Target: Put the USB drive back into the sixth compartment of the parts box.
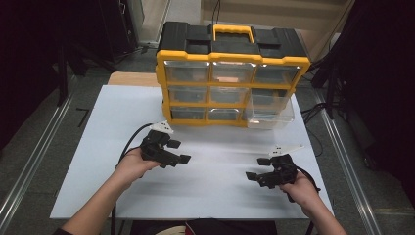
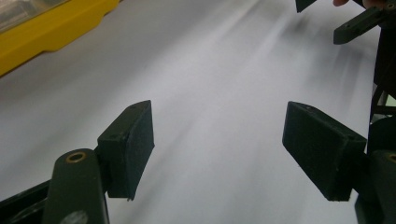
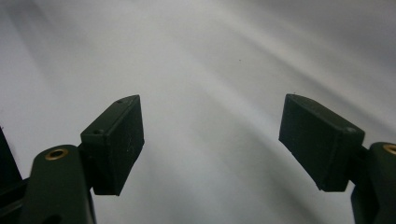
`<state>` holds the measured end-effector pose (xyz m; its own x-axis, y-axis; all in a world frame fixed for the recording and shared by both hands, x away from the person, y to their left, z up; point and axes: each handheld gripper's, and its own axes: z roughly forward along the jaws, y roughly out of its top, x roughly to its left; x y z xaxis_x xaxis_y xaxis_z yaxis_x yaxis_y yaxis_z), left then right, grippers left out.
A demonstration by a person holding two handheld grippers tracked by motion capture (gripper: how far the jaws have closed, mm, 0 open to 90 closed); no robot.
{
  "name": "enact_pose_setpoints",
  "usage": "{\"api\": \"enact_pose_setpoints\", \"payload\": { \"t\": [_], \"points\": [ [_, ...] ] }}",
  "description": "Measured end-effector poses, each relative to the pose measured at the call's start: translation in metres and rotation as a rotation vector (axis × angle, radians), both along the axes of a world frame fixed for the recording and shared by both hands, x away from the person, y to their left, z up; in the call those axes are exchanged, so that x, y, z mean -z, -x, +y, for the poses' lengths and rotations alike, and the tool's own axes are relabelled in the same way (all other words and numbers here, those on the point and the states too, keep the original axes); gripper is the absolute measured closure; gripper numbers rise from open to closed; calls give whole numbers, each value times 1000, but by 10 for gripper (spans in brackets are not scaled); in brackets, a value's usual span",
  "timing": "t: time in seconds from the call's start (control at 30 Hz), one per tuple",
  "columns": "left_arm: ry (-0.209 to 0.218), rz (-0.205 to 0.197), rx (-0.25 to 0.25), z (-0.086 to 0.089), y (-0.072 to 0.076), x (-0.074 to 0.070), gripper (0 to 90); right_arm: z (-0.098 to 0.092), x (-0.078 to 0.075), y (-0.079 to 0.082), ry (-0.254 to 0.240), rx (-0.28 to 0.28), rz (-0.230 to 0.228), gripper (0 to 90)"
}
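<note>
Near the front edge of the white table (image 1: pixel 205 196), two hands hold two black claws, and both claws point in toward the middle. The right claw (image 1: pixel 258 169) is on the right side, a bit nearer than the other one. Its jaws are spread wide and nothing is between them. In the right gripper view, the jaws stand far apart over bare white table. The left claw (image 1: pixel 178 152) is on the left side, a little farther back. Its jaws are spread wide too and hold nothing. In the left gripper view, they hang over the white table, and the right claw peeks in at the top right corner. The two claws are well apart. At the far side of the table stands the yellow and black box (image 1: pixel 232 58) with rows of clear drawers. One drawer (image 1: pixel 271 115), at the bottom right, is pulled out toward the near side.
</note>
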<state>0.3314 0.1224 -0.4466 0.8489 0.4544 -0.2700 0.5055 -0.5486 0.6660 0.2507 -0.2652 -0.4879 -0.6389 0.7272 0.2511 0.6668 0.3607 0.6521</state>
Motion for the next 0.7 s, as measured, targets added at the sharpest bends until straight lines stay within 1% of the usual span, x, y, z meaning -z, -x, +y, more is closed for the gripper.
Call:
{"api": "enact_pose_setpoints", "payload": {
  "t": [0.27, 0.4, 0.43, 0.53, 0.67, 0.7],
  "points": [
    [-13, -4, -7, 14, 4, 2, 259, 0, 0, 0, 2, -1, 0, 203],
    [-14, -4, -20, 21, 5, 3, 259, 0, 0, 0, 4, 0, 1, 203],
    [-20, -4, -25, 23, 6, 3, 259, 0, 0, 0, 3, 0, 0, 203],
    [-14, -3, -29, 28, 7, 5, 259, 0, 0, 0, 3, 0, -1, 203],
    [-21, -8, -42, 36, 10, 6, 260, 0, 0, 0, 3, 2, -1, 203],
    [-17, -6, -46, 38, 11, 7, 259, 0, 0, 0, 3, 2, -1, 203]
  ]
}}
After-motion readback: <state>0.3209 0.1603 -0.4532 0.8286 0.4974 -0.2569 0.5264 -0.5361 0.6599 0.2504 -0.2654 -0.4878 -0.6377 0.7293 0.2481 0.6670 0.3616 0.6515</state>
